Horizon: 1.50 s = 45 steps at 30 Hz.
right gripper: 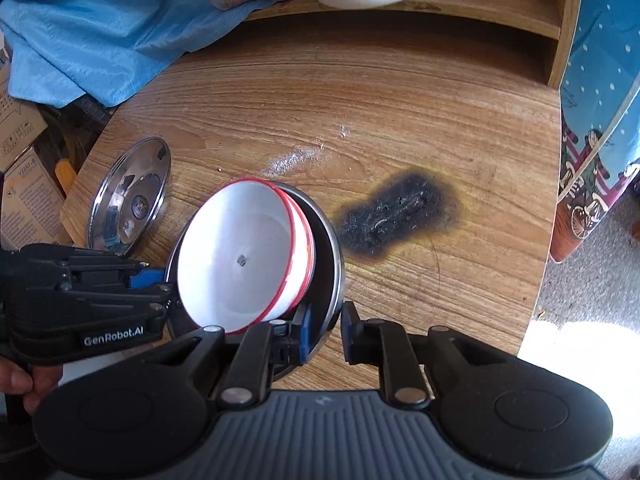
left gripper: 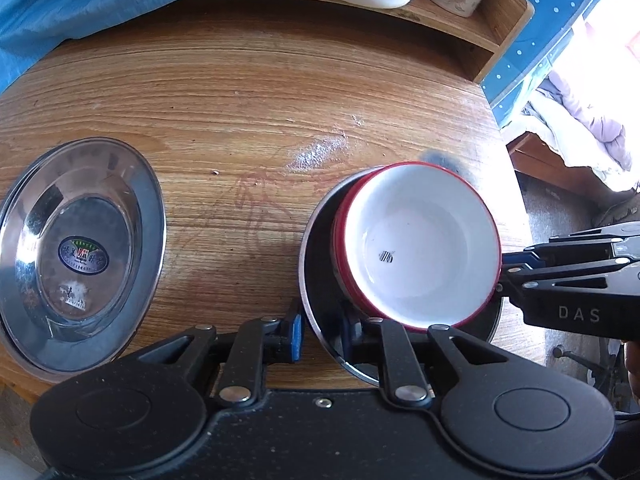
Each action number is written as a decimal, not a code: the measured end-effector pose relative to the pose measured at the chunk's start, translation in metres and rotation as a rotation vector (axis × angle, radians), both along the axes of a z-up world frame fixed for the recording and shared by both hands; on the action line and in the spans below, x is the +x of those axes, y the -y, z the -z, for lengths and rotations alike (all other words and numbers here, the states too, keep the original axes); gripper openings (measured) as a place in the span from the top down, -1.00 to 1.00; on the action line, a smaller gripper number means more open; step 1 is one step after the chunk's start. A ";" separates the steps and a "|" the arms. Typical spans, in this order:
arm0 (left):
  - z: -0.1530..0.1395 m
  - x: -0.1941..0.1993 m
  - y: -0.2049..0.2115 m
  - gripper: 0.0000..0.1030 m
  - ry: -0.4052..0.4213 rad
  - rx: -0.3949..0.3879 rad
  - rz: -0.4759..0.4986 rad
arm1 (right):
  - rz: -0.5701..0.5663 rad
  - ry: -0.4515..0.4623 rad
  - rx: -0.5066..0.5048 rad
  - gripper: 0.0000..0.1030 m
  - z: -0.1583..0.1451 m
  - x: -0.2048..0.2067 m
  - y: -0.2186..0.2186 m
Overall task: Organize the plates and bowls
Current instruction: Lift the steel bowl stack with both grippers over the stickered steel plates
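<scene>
**Two grippers clamp one steel plate**

The left gripper (left gripper: 320, 330) is nearly closed on the near rim of a round stainless-steel plate (left gripper: 316, 256); the right gripper (right gripper: 324, 330) pinches the rim's other side. A white bowl with a red rim (left gripper: 420, 248) sits tilted on that plate. A second, empty steel plate (left gripper: 80, 248) lies on the wooden worktop (left gripper: 260, 120), well apart.

The wooden desk (right gripper: 360, 100) carried a black scorch mark (right gripper: 396, 216) near its right edge and a pale powdery smear (right gripper: 296, 160) towards the middle. A low wooden shelf (right gripper: 520, 12) ran along the far edge. Blue cloth (right gripper: 92, 40) draped over the far left corner. Cardboard boxes (right gripper: 20, 152) stood beyond the left edge. Sunlight fell on the grey floor (right gripper: 580, 300) at the right.
</scene>
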<state>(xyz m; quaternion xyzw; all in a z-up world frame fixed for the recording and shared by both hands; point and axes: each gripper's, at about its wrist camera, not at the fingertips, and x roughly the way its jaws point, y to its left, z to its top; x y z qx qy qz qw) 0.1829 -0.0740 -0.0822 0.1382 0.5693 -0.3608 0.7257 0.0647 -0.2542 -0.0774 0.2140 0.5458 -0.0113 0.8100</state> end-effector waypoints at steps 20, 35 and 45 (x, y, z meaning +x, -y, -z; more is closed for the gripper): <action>-0.011 0.005 -0.006 0.72 0.020 -0.063 -0.002 | 0.038 0.025 0.000 0.66 -0.008 -0.002 0.000; -0.029 0.032 -0.032 0.74 0.043 -0.132 -0.117 | -0.011 0.100 0.006 0.65 -0.026 0.032 -0.009; -0.035 0.050 -0.062 0.74 0.078 -0.154 -0.203 | -0.085 0.119 0.013 0.65 -0.032 0.067 -0.029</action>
